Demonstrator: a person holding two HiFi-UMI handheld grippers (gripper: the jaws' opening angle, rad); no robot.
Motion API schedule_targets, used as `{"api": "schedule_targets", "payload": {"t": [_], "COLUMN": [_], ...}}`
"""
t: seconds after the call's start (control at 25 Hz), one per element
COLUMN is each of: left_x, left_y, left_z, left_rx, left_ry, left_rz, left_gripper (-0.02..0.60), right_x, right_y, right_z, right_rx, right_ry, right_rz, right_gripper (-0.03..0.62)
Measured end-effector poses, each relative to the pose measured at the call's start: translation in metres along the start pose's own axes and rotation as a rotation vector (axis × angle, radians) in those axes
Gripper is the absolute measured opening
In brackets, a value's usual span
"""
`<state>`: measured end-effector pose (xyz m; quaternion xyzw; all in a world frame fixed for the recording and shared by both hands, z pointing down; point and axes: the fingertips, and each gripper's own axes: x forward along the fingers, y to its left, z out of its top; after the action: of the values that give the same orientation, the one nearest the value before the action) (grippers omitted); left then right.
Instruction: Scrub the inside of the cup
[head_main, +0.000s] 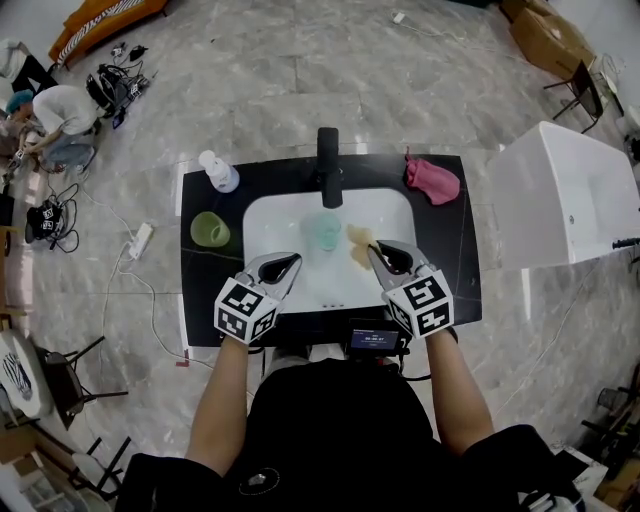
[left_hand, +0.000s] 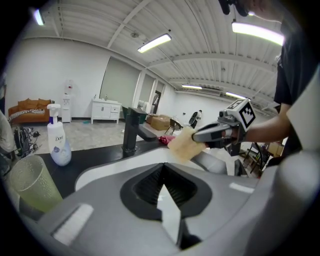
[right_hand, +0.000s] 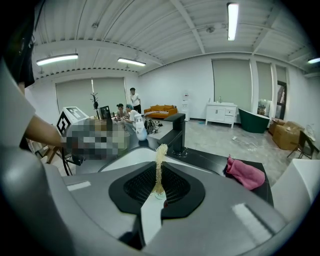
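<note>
A pale teal cup (head_main: 322, 232) stands in the white sink (head_main: 275, 215), under the black faucet (head_main: 329, 165). A green cup (head_main: 210, 230) stands on the black counter left of the sink. My right gripper (head_main: 375, 250) is shut on a thin yellow sponge (head_main: 358, 244), which hangs over the basin just right of the teal cup. In the right gripper view the sponge (right_hand: 160, 160) stands edge-on between the pads. My left gripper (head_main: 290, 263) hovers at the sink's front left, shut and holding nothing. From it I see the green cup (left_hand: 30, 185) and the sponge (left_hand: 184, 144).
A white soap bottle (head_main: 218, 172) stands at the counter's back left. A pink cloth (head_main: 432, 180) lies at the back right. A white tub (head_main: 565, 195) stands to the right of the counter. Cables and people are on the floor far left.
</note>
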<state>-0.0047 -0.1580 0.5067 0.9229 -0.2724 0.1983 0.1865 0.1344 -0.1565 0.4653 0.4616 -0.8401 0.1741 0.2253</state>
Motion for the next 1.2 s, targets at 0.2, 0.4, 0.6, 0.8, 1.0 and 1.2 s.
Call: {"api": "schedule_targets", "payload": {"t": [0.2, 0.4, 0.6, 0.8, 1.0, 1.2], "left_x": [-0.001, 0.014, 0.040, 0.069, 0.099, 0.133], "left_y": [0.001, 0.003, 0.004, 0.018, 0.036, 0.048], "left_z": [0.003, 0.000, 0.003, -0.001, -0.029, -0.064], "left_rx": [-0.002, -0.014, -0.003, -0.021, -0.061, -0.055], "left_ry": [0.003, 0.031, 0.082, 0.108, 0.140, 0.192], "left_rz": [-0.001, 0.036, 0.046, 0.089, 0.082, 0.065], "left_gripper": [0.000, 0.000, 0.127, 0.275, 0.364, 0.428], "right_x": [0.000, -0.004, -0.006, 0.013, 0.043, 0.069], "right_y": [0.000, -0.008, -0.022, -0.035, -0.037, -0.040], "right_z": [0.007, 0.000, 0.001, -0.007, -0.013, -0.019], "right_rx": [-0.004, -0.033, -0.065, -0.090, -0.060, -0.014], "right_ry": [-0.003, 0.014, 0.019, 0.039, 0.058, 0.079], "right_rz": [-0.003, 0.045, 0.122, 0.171, 0.170, 0.152], "right_gripper": [0.037, 0.037, 0.037, 0.037, 0.037, 0.037]}}
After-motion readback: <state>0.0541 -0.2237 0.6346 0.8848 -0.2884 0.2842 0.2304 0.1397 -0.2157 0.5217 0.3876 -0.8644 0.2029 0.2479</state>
